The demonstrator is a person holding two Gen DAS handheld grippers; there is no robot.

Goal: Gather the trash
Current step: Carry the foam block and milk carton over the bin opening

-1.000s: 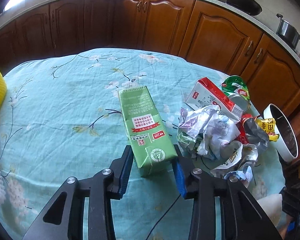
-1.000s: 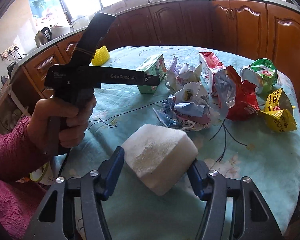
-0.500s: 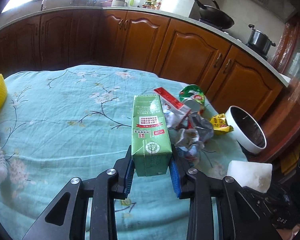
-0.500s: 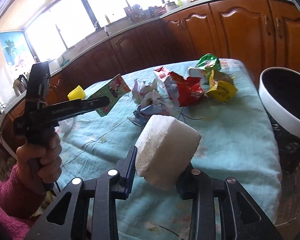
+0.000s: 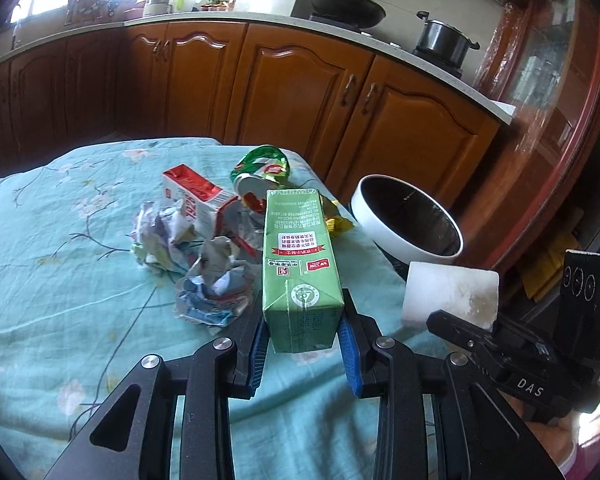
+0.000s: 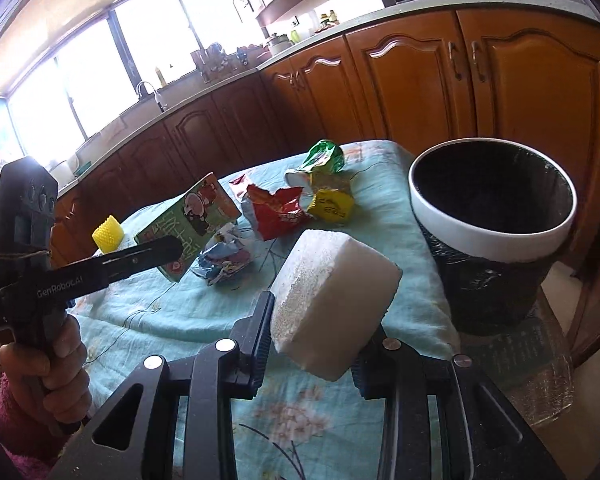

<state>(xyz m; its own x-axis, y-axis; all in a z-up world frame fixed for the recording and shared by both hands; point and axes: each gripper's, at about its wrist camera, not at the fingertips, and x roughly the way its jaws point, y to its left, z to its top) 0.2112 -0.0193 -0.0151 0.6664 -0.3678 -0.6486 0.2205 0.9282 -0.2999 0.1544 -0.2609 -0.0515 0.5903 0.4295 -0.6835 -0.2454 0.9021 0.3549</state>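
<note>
My left gripper (image 5: pixel 303 344) is shut on a green drink carton (image 5: pixel 298 260) and holds it above the table; the carton also shows in the right wrist view (image 6: pixel 192 216). My right gripper (image 6: pixel 312 344) is shut on a white foam block (image 6: pixel 332 300), held above the table's right edge; the block also shows in the left wrist view (image 5: pixel 450 294). A white-rimmed bin with a black liner (image 6: pixel 492 236) stands just past the table edge, right of both grippers, and shows in the left wrist view (image 5: pixel 408 220).
Crumpled paper (image 5: pixel 188 248), a red and white carton (image 5: pixel 196 200), a green cup (image 5: pixel 262 168), a red wrapper (image 6: pixel 276 212) and a yellow wrapper (image 6: pixel 332 206) lie on the teal tablecloth (image 5: pixel 60 280). A yellow object (image 6: pixel 108 234) sits far left. Wooden cabinets (image 5: pixel 300 92) stand behind.
Both grippers have swung right toward the bin, each carrying its item. The left gripper closed on the green carton and lifted it off the table.
</note>
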